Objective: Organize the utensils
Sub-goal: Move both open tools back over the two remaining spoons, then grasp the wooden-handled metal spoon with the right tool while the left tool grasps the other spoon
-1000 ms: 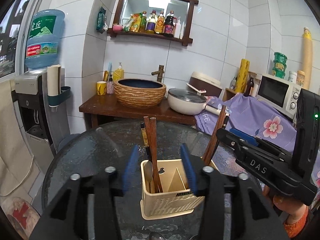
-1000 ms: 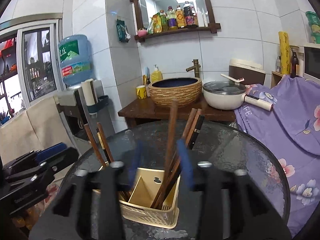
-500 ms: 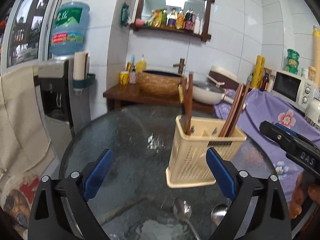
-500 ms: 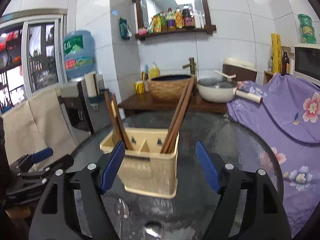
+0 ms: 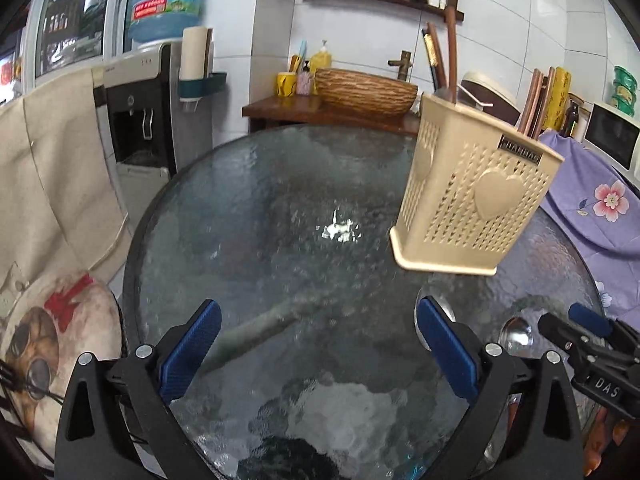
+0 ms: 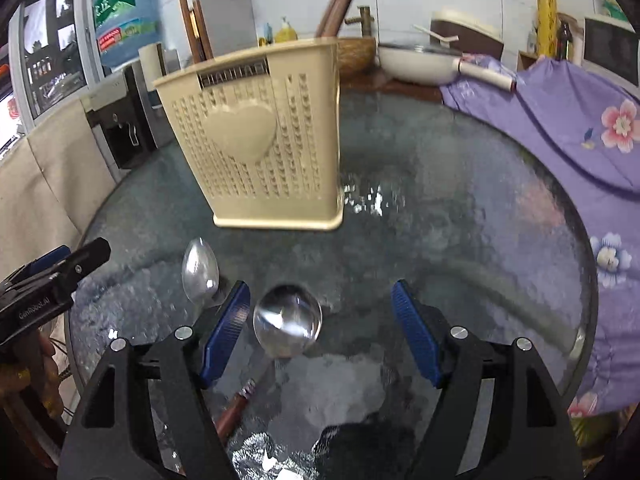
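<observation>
A beige perforated utensil holder (image 5: pixel 472 196) (image 6: pixel 264 148) stands on the round glass table (image 5: pixel 280 216) (image 6: pixel 460 216) with brown chopsticks (image 5: pixel 448 56) (image 6: pixel 340 0) upright in it. Two metal spoons lie in front of it: a round one with a wooden handle (image 6: pixel 287 320) between my right fingers, and an oval one (image 6: pixel 200 270) to its left. My right gripper (image 6: pixel 320 334) is open, low over the round spoon. My left gripper (image 5: pixel 316 346) is open and empty over bare glass, left of the spoons (image 5: pixel 516 332).
A wooden stand with a woven basin (image 5: pixel 364 88) and a white pan (image 6: pixel 420 66) is behind the table. A water dispenser (image 5: pixel 140 92) stands at the left, a purple flowered cloth (image 6: pixel 560 120) at the right. A cushion (image 5: pixel 52 344) lies at the table's left.
Both grippers have pulled back from the holder and dropped low toward the table. The right one now straddles the round spoon. Both stay open.
</observation>
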`<state>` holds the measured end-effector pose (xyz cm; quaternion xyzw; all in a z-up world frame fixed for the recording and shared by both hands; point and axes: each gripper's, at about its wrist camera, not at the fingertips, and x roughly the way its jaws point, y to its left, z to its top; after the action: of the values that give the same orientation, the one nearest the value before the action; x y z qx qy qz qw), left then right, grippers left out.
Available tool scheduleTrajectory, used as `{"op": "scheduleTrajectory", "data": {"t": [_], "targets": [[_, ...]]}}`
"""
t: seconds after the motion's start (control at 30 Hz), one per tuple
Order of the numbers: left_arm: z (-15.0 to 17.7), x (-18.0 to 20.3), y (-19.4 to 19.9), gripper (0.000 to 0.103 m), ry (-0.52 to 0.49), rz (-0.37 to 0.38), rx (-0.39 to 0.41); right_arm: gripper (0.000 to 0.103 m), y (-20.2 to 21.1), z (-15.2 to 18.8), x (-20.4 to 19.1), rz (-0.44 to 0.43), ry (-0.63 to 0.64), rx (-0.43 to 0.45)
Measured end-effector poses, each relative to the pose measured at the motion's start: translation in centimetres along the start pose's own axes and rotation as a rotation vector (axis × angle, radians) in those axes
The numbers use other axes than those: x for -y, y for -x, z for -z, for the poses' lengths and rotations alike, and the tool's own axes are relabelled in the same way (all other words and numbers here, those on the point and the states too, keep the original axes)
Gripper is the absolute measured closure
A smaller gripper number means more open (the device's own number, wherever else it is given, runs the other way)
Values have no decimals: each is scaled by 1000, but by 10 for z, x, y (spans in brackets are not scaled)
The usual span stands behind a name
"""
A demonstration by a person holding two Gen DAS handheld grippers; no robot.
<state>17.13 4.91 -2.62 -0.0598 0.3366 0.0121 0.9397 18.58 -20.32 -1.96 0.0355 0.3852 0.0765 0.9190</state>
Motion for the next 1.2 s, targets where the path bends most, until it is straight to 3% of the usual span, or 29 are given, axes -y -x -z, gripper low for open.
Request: {"op": "scheduleTrajectory", "data": {"t": [0.43,0.6,0.8,1.03,1.2], "targets": [[14,1,-6,6,-24,-18,-29,38,-30,15,-24,54,-4,-109],[14,0,-8,6,-15,-15,-34,38,-33,14,-31,70,-12,-104],[14,3,-11,7,-29,-8,-45,55,-37,12,-41,106,15,-88],[14,17,-15,7,-56,30,-66,56,-34,8,-29,26,-3,-80],[13,39,-19,7,-99,86,-99,56,-24,1,-12,27,-14,-28]]}}
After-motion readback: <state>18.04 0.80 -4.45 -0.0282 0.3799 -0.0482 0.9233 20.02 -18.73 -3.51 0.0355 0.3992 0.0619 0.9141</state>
